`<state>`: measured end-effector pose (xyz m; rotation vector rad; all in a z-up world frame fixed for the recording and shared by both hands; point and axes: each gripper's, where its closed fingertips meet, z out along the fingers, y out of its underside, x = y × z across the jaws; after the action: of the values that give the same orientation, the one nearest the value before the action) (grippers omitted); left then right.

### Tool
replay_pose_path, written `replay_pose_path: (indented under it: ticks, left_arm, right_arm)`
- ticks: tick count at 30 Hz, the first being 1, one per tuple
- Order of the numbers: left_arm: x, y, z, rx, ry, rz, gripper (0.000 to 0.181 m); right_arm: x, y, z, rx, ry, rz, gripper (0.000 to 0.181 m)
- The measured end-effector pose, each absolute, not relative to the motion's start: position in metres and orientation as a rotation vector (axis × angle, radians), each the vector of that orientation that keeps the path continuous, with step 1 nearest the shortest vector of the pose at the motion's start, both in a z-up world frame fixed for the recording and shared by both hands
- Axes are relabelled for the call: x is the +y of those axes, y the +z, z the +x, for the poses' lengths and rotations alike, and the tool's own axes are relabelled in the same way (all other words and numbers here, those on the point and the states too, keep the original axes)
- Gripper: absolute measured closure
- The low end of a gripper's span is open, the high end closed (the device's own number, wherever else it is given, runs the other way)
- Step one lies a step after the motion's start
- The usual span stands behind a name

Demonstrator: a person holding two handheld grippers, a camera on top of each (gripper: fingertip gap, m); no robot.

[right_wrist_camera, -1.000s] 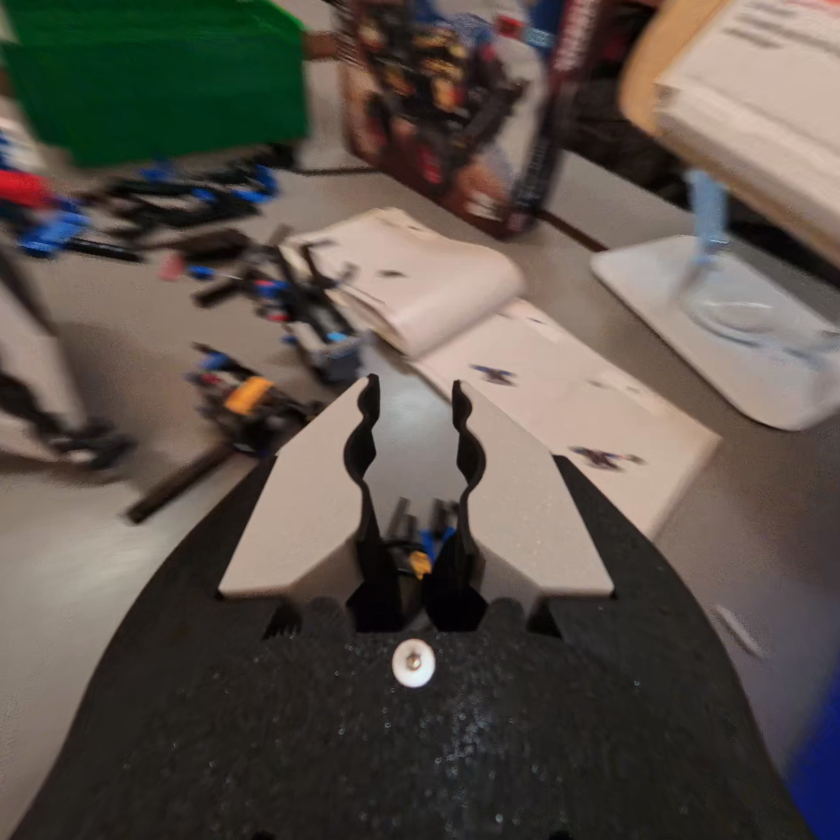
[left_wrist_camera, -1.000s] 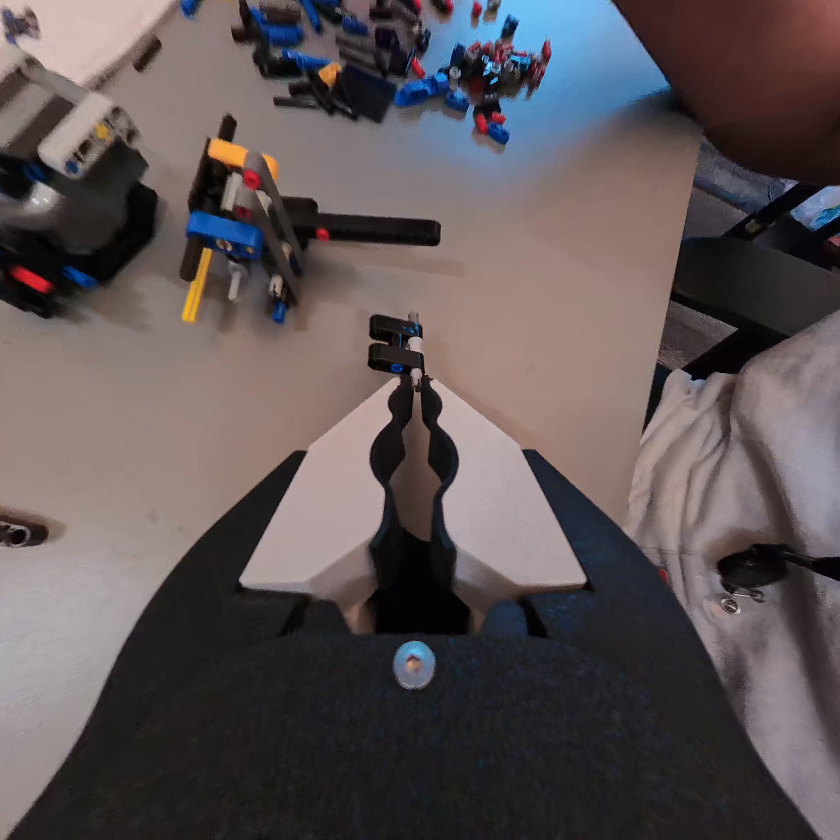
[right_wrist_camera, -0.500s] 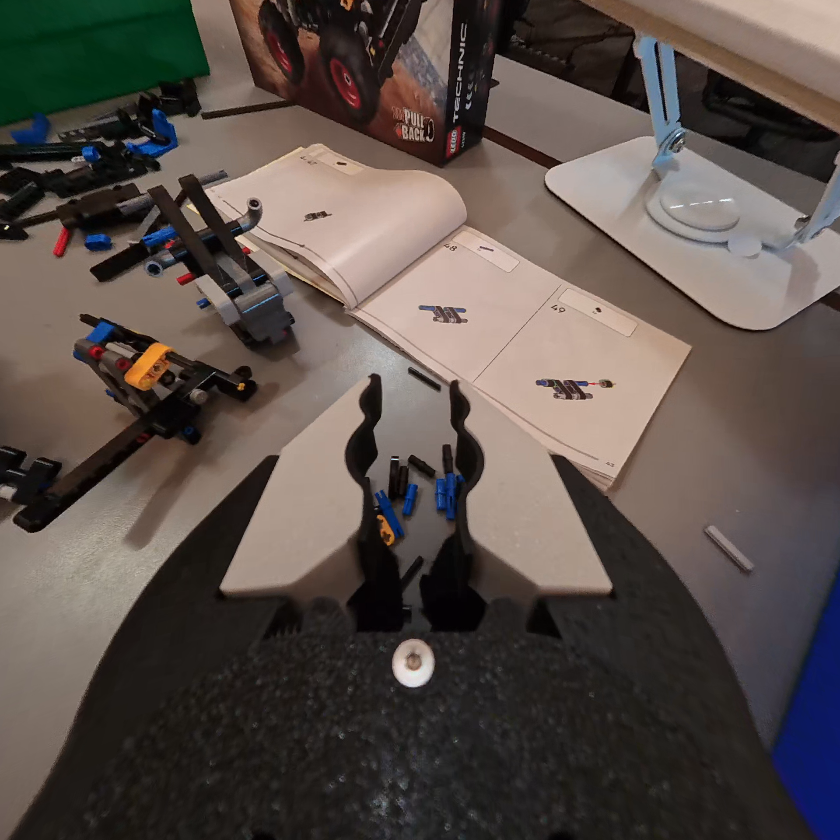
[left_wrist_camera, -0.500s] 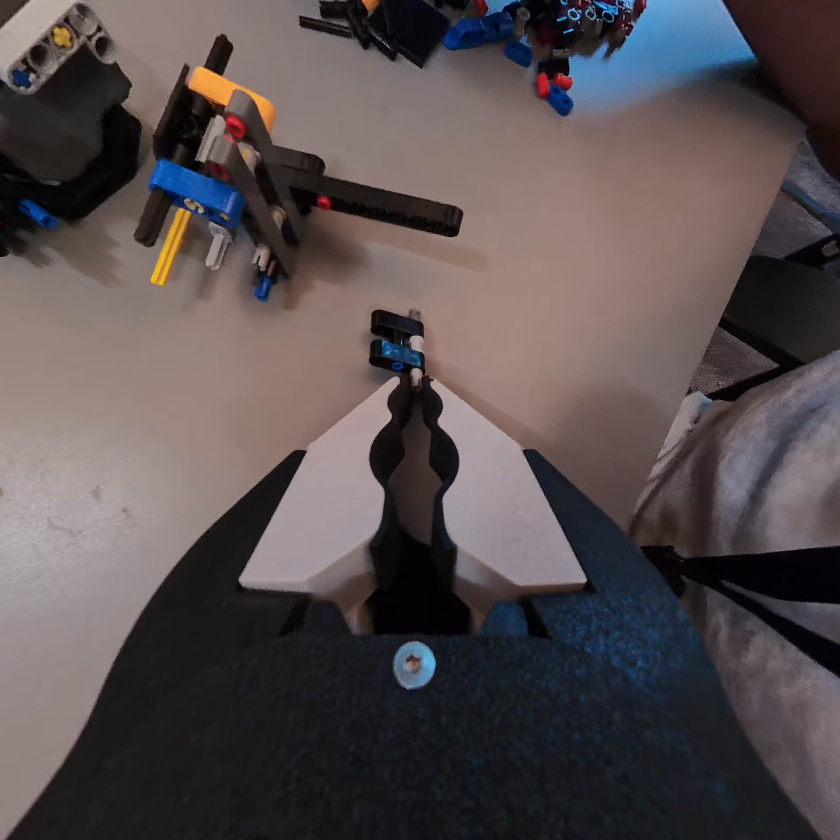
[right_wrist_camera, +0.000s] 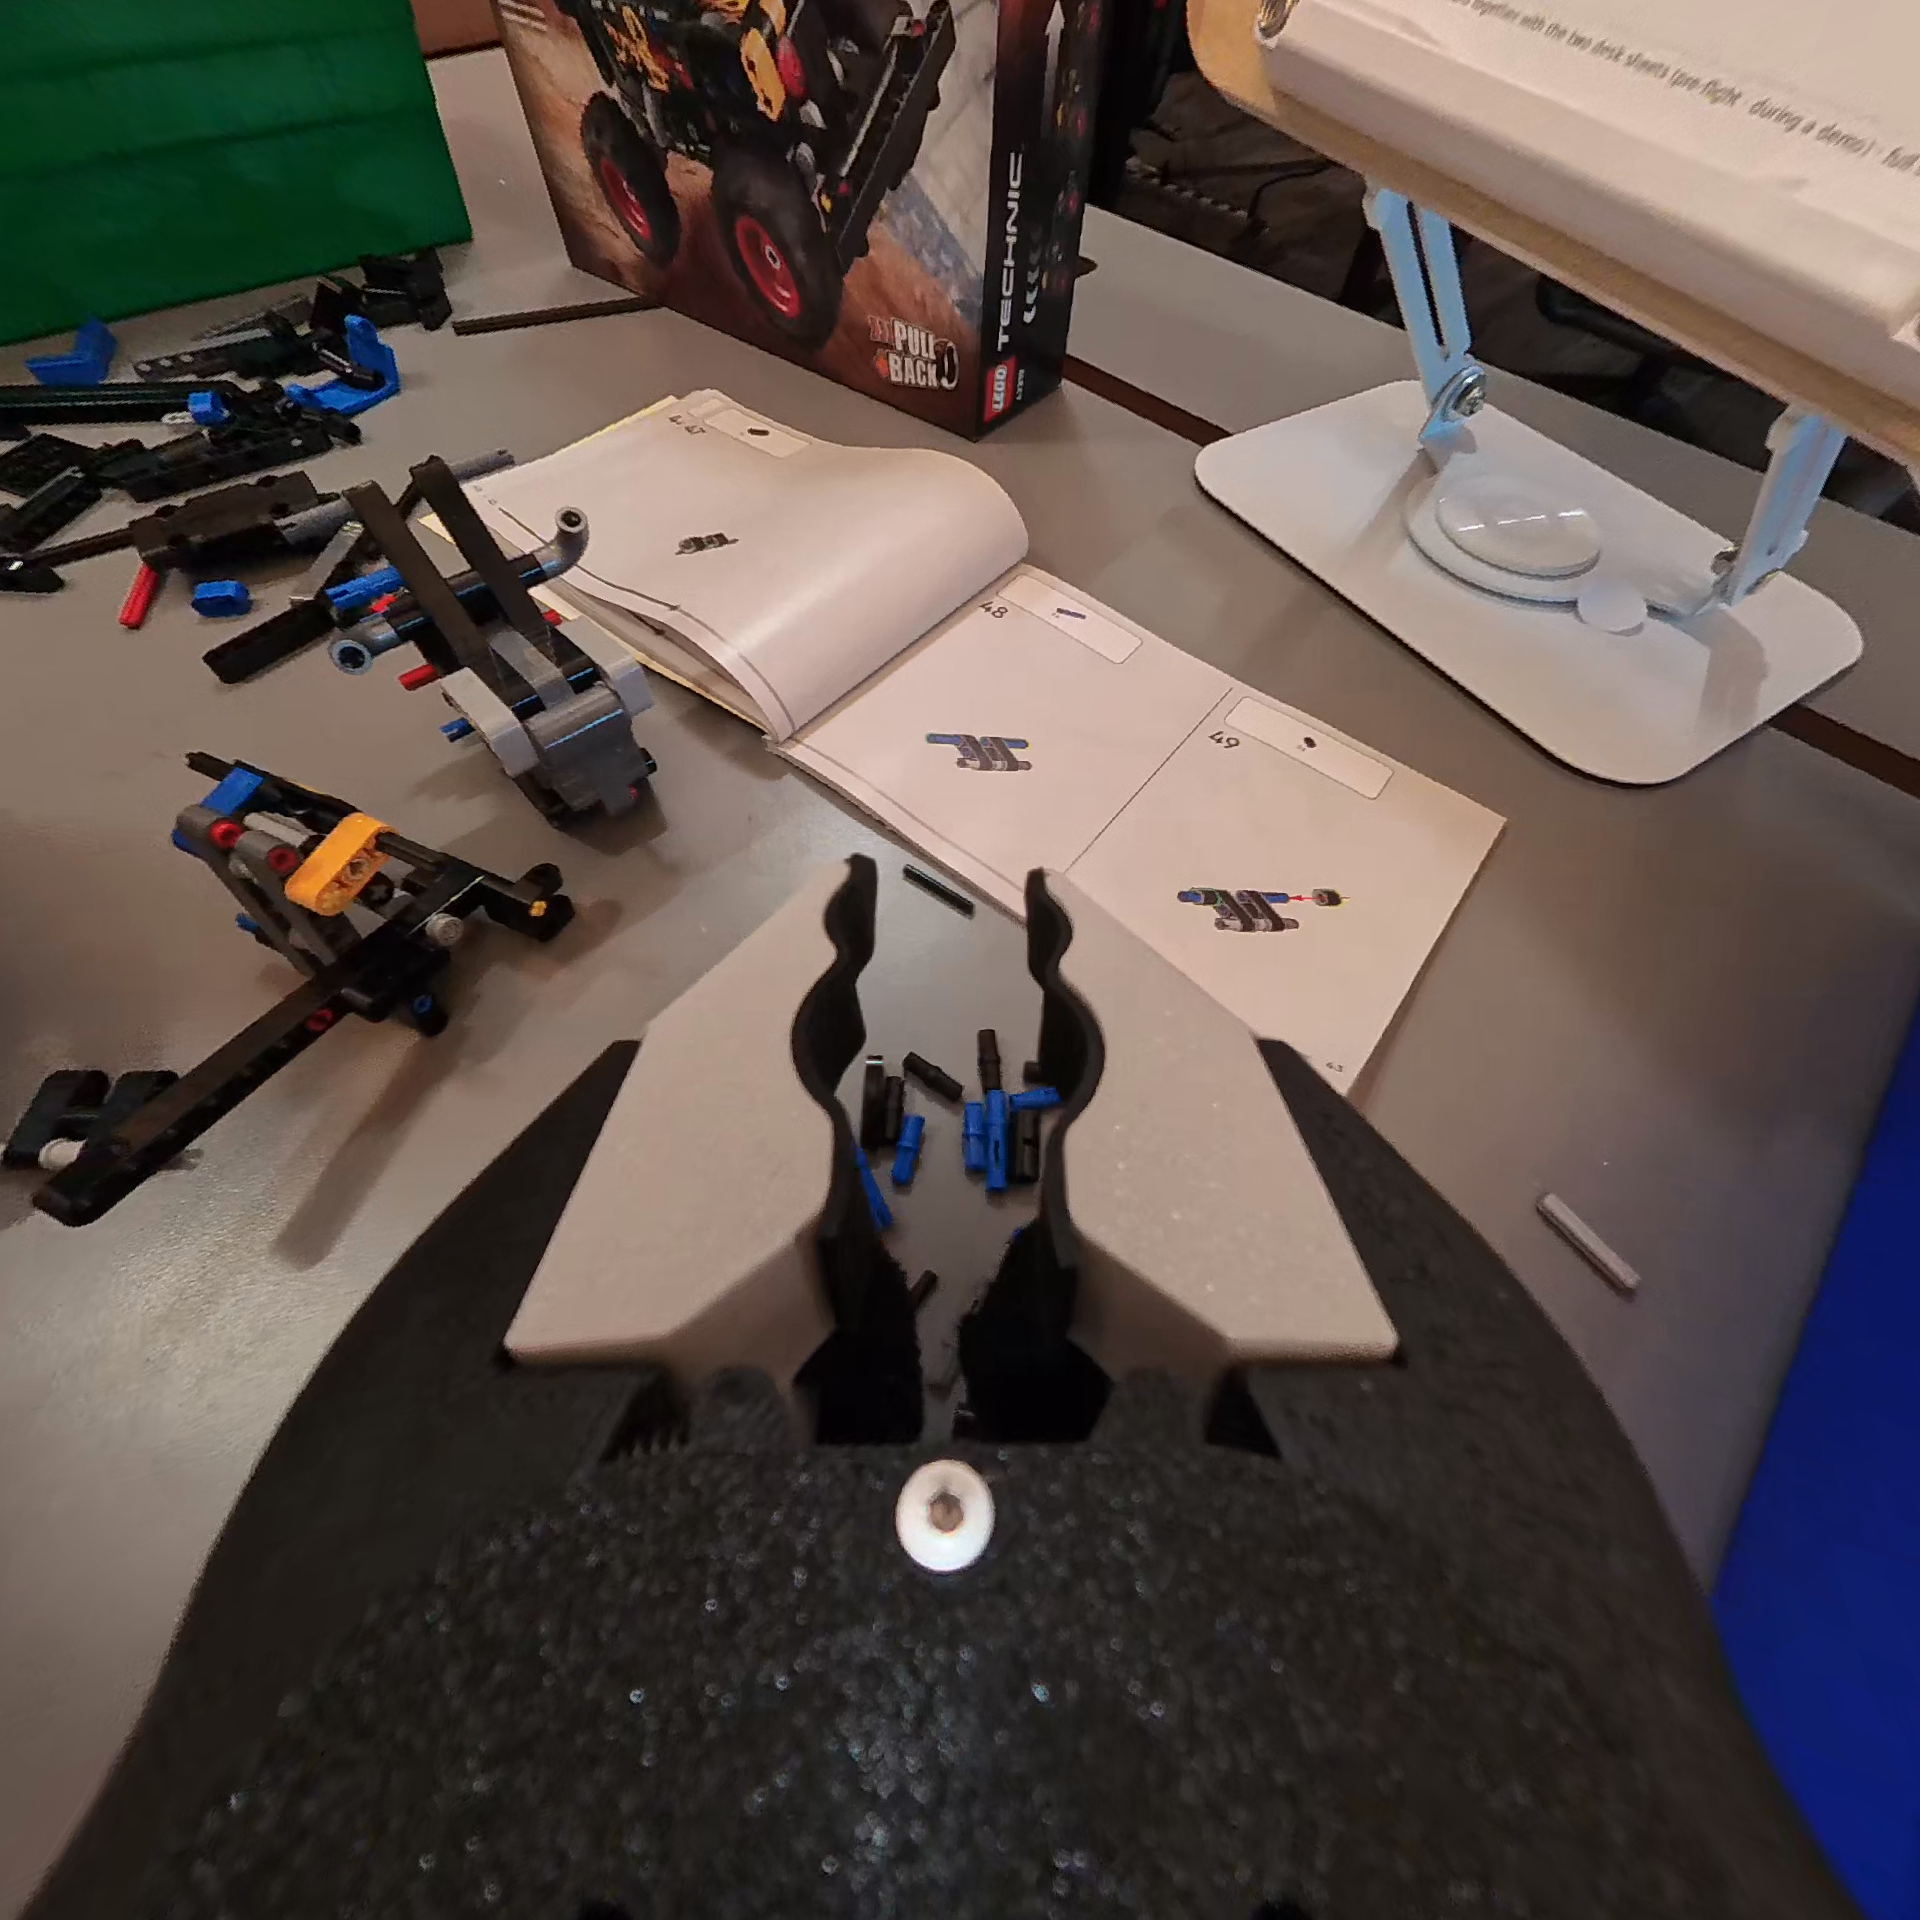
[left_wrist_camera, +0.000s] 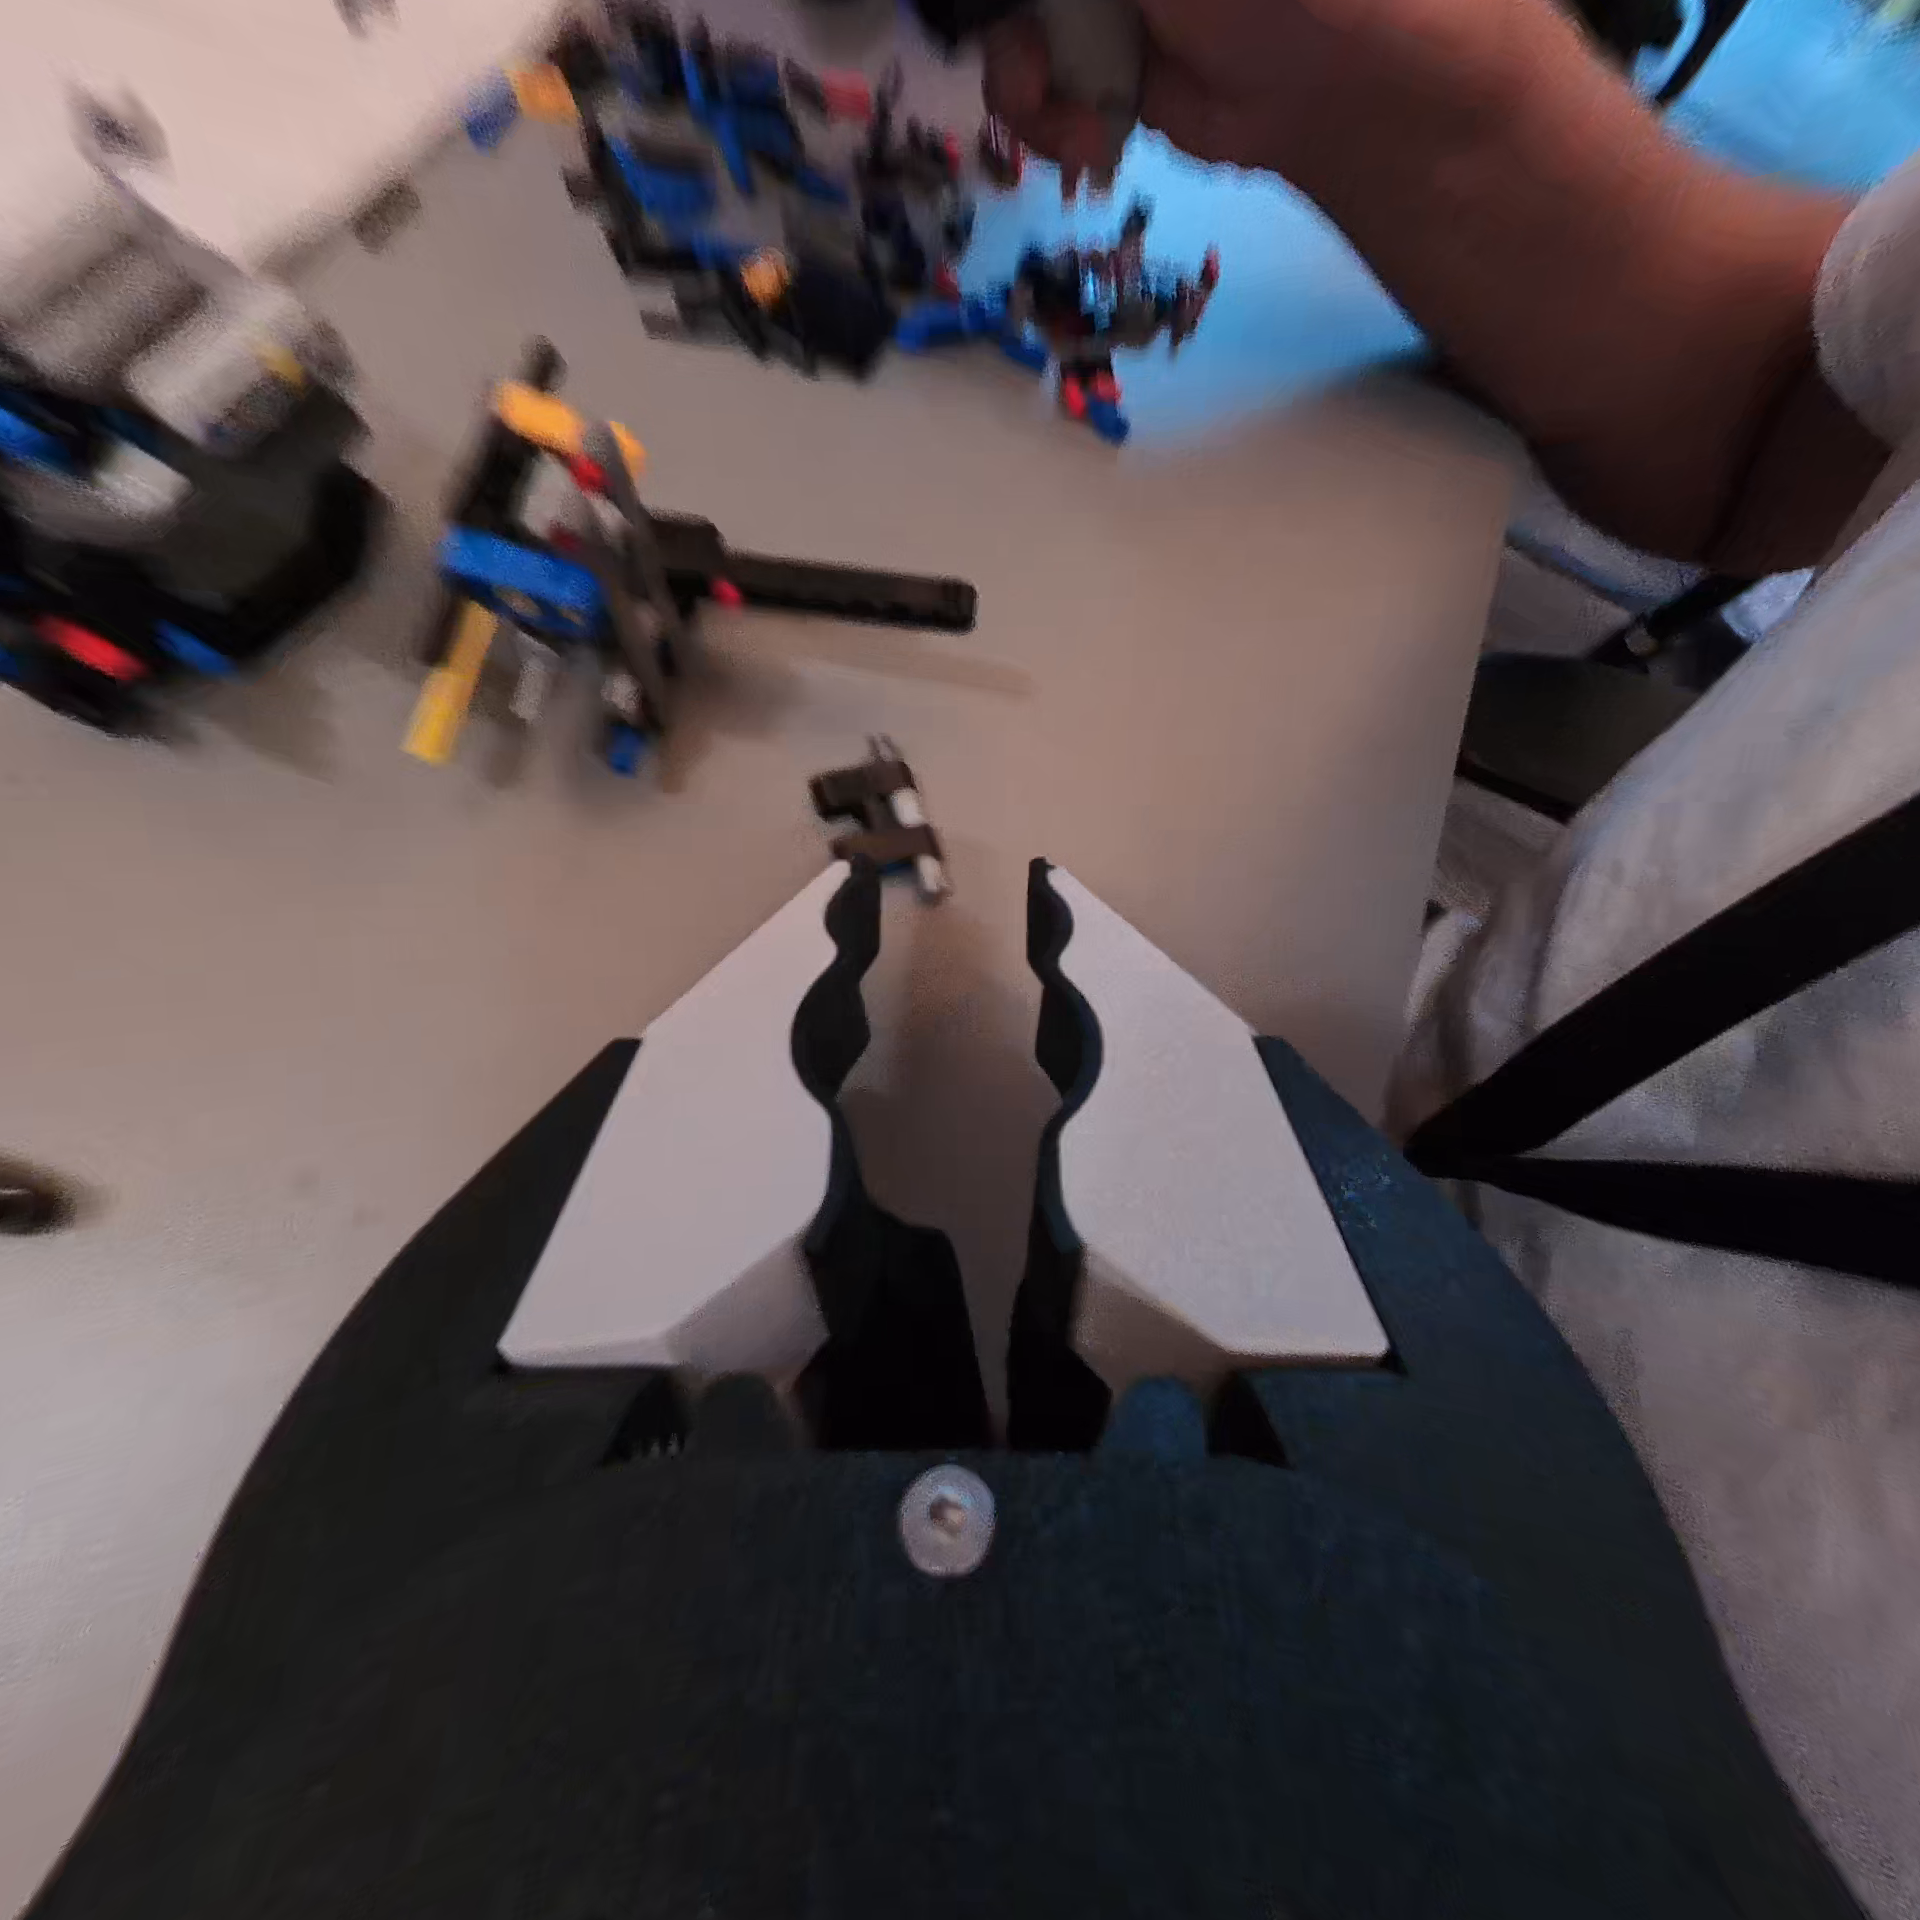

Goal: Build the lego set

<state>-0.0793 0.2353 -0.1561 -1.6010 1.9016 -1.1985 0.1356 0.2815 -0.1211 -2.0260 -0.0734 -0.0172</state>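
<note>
My bench [right_wrist_camera: 1610, 1039]: only the right gripper [right_wrist_camera: 948, 883], apart, sees pins [right_wrist_camera: 987, 1127]; left gripper [left_wrist_camera: 940, 878], apart, piece [left_wrist_camera: 878, 821] at 11.

The desk [right_wrist_camera: 1621, 1039] is plain grey. Between the jaws of the right gripper [right_wrist_camera: 945, 883], whose fingers [right_wrist_camera: 717, 1143] are pale grey with black wavy inner pads on a speckled black body, lie blue and black pins [right_wrist_camera: 987, 1132]. Beyond its jaws, the instruction booklet [right_wrist_camera: 1143, 790] is white with small blue-and-black drawings. To the left of the jaws stands a black sub-assembly [right_wrist_camera: 343, 914] with a yellow-orange link, blue and red bits. Farther off, the box [right_wrist_camera: 831, 197] shows a black truck with red wheels. In the left wrist view, a small black piece [left_wrist_camera: 878, 821] with a white tip sits just beyond the jaws.
</note>
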Motion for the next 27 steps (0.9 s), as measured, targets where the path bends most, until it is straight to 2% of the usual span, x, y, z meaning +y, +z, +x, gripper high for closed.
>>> replay_pose_path:
  ticks: [7, 19, 23, 26, 27]
  left_arm:
    - [0.309, -0.122, -0.078, 1.567, -1.036, -1.313, 0.163]
    - [0.312, -0.115, -0.081, 1.516, -1.075, -1.296, 0.163]
    - [0.314, -0.120, -0.078, 1.533, -1.057, -1.336, 0.162]
    - [0.313, -0.123, -0.079, 1.553, -1.027, -1.329, 0.160]
    - [0.312, -0.121, -0.081, 1.549, -1.027, -1.318, 0.160]
  right_arm:
    - [0.281, -0.126, 0.146, -0.076, -0.120, -2.051, 0.153]
    - [0.274, -0.138, 0.174, 0.008, -0.165, -2.139, 0.148]
    - [0.283, -0.169, 0.172, -0.025, -0.060, -2.285, 0.145]
    - [0.291, -0.184, 0.166, -0.103, -0.040, -2.366, 0.146]
    - [0.294, -0.181, 0.166, -0.135, -0.063, -2.352, 0.152]
